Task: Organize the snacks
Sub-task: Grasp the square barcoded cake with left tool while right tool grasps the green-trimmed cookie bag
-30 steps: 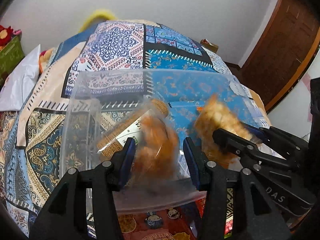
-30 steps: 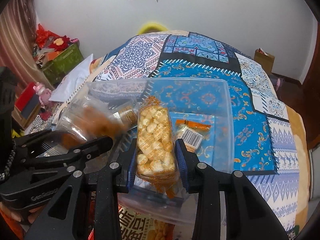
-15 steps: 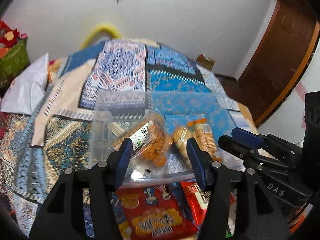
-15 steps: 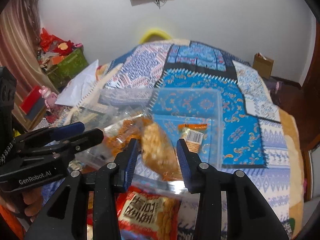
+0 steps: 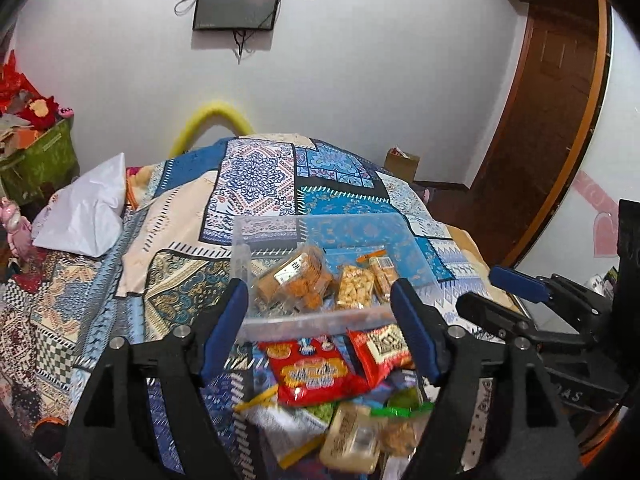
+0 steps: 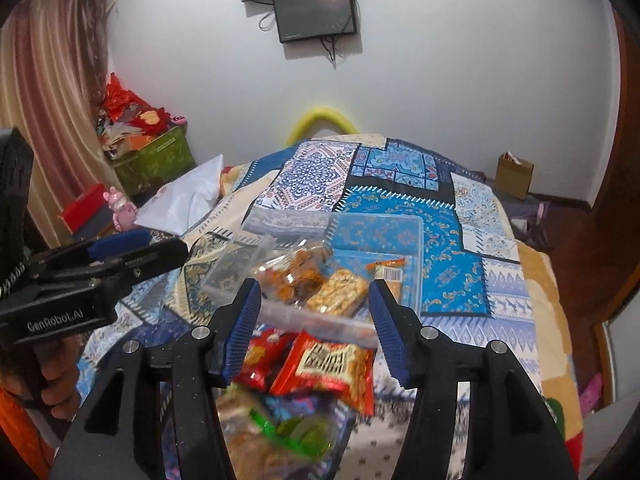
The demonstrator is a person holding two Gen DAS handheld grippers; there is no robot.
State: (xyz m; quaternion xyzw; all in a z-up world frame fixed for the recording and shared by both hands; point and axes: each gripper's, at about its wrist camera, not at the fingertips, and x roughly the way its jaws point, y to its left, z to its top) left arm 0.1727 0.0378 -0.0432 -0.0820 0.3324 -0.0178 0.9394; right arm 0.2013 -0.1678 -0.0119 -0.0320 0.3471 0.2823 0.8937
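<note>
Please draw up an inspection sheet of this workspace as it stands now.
Surface: bed under a patchwork quilt.
Job's things: clear bin on the quilt holds three snack packs, an orange one, a pale one and a small barcoded one. Two red packs lie just outside its near wall.
Clutter: loose heap of more packs, one green, nearest the cameras; white bag on the bed's left.
Grippers: left gripper and right gripper both have jaws open, holding nothing, above the heap.
Cables: wires hang below a wall screen.
Surroundings: green box, curtain, wooden door, cardboard box.
</note>
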